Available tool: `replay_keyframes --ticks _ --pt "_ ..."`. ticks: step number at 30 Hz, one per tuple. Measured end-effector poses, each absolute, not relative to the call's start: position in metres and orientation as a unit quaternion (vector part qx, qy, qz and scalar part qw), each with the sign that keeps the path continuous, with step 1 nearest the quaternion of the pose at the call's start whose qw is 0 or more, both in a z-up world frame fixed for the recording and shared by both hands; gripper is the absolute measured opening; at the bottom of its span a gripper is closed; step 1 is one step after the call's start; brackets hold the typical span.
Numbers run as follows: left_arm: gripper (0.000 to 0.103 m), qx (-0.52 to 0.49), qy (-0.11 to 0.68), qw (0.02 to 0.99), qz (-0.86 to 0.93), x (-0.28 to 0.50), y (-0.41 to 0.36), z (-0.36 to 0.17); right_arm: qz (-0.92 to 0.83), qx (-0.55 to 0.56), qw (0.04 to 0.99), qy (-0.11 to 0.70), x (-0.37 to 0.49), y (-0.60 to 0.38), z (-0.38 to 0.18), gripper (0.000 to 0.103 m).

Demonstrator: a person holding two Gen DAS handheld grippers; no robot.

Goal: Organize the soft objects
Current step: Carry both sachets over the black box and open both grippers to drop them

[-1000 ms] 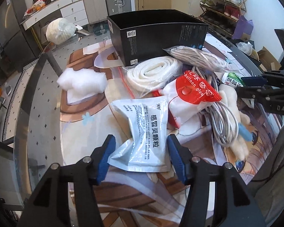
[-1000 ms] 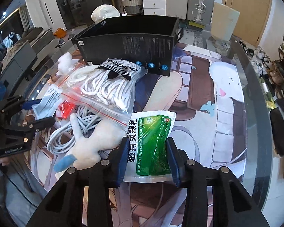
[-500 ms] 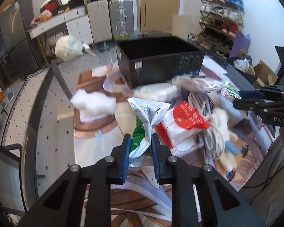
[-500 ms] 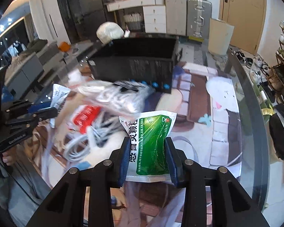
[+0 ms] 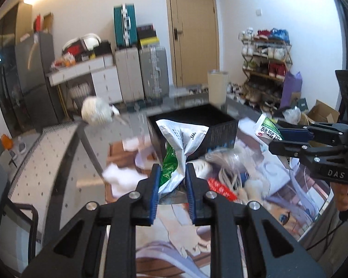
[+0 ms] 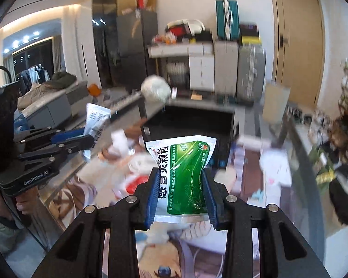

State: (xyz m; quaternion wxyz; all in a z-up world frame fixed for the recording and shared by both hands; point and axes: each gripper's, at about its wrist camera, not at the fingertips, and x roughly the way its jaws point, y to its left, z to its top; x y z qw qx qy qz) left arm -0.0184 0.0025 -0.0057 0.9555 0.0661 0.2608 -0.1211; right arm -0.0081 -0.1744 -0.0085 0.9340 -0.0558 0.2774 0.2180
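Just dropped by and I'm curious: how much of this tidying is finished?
Hardly any, it seems. The black box shows nothing visible inside, though the view is blurred. In hand: the left tongs grip a crumpled sachet and the right tongs a green sachet, both lifted toward the box. Left: the white cotton, the cables and the red packet on the table.
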Motion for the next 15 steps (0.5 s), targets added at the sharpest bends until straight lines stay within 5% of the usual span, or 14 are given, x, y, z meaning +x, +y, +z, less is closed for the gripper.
replay_keyframes --ticks 15 --pt "0.019 0.062 0.222 0.963 -0.137 -0.032 -0.005 0.0 0.21 -0.045 0.958 0.191 -0.047 -0.165 0.009 0.036"
